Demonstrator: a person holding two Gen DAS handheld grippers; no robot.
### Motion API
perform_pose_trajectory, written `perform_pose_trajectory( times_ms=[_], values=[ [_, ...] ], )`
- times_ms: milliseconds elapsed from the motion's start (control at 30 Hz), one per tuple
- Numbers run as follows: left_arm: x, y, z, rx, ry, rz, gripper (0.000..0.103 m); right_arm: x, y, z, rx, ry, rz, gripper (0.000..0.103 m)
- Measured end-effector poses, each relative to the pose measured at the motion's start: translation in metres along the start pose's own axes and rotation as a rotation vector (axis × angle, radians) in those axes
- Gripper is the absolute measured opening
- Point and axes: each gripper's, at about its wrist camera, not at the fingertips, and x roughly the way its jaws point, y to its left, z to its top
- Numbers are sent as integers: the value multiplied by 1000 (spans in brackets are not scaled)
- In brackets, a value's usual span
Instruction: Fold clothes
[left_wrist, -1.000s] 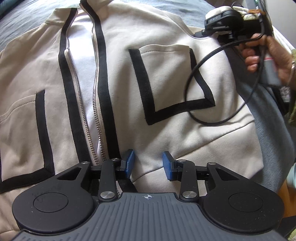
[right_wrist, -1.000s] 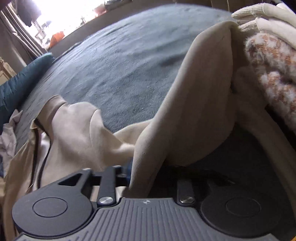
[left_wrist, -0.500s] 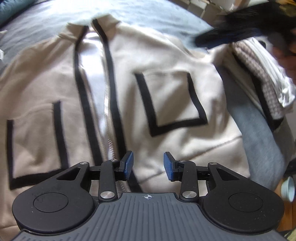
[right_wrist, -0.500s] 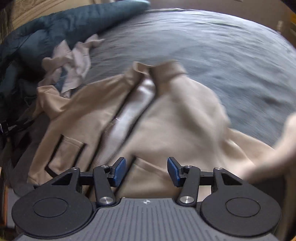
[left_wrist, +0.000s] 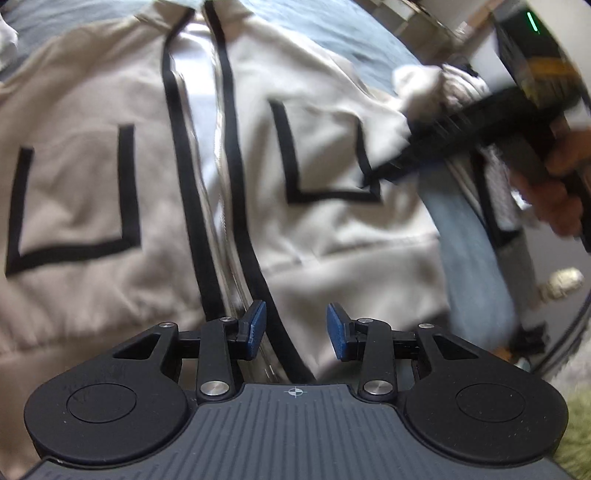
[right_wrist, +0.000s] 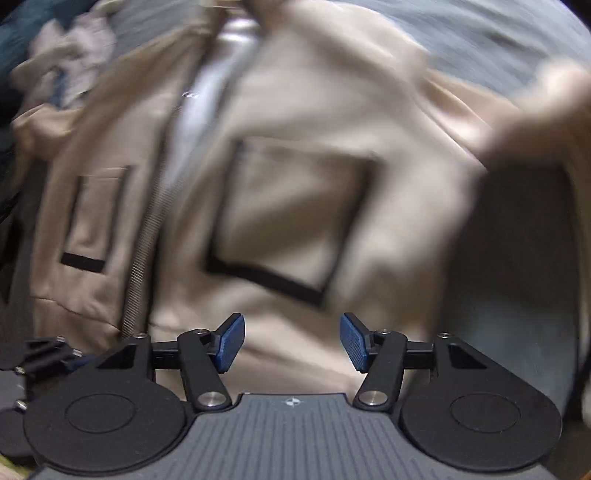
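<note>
A beige zip jacket (left_wrist: 92, 192) with black trim and two black-edged pockets lies front up on a grey-blue bed. My left gripper (left_wrist: 296, 330) is open and empty, above the jacket's hem beside the zipper (left_wrist: 221, 229). My right gripper (right_wrist: 291, 341) is open and empty, above the hem below the right pocket (right_wrist: 291, 218). It also shows in the left wrist view (left_wrist: 461, 136), at the jacket's right edge by the pocket. The jacket's right sleeve (right_wrist: 532, 122) trails off to the right. Both views are blurred by motion.
The grey-blue bedcover (left_wrist: 469, 243) shows right of the jacket. A pile of pale clothes (right_wrist: 70, 48) and a dark blue cushion lie at the far left in the right wrist view. Folded clothes (left_wrist: 458, 85) sit at the far right.
My right gripper has let go of the sleeve, opened, and swung over to the jacket's right pocket and hem. My left gripper has drawn back toward the hem and stays open.
</note>
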Motion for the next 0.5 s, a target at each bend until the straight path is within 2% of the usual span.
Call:
perform_pose_trajectory(
  times_ms=[33, 133, 200, 333, 400, 467, 500],
  values=[
    [-1, -1, -5, 5, 13, -14, 36, -1, -18, -12, 66, -1, -8, 68],
    [-3, 0, -9, 18, 22, 0, 36, 7, -63, -36, 233, -17, 19, 71],
    [-9, 4, -9, 15, 2, 49, 36, 16, -86, -43, 305, -35, 81, 73],
    [-25, 20, -11, -19, -43, 182, 36, 31, -107, -51, 331, -49, 199, 76],
    [-29, 31, -11, -62, -55, 263, 36, 31, -110, -53, 309, -49, 248, 65],
    [-31, 37, -11, -89, -77, 325, 36, 31, -111, -56, 299, -32, 310, 41],
    [-32, 40, -11, -100, -90, 354, 36, 34, -111, -56, 292, -21, 322, 40]
  ],
)
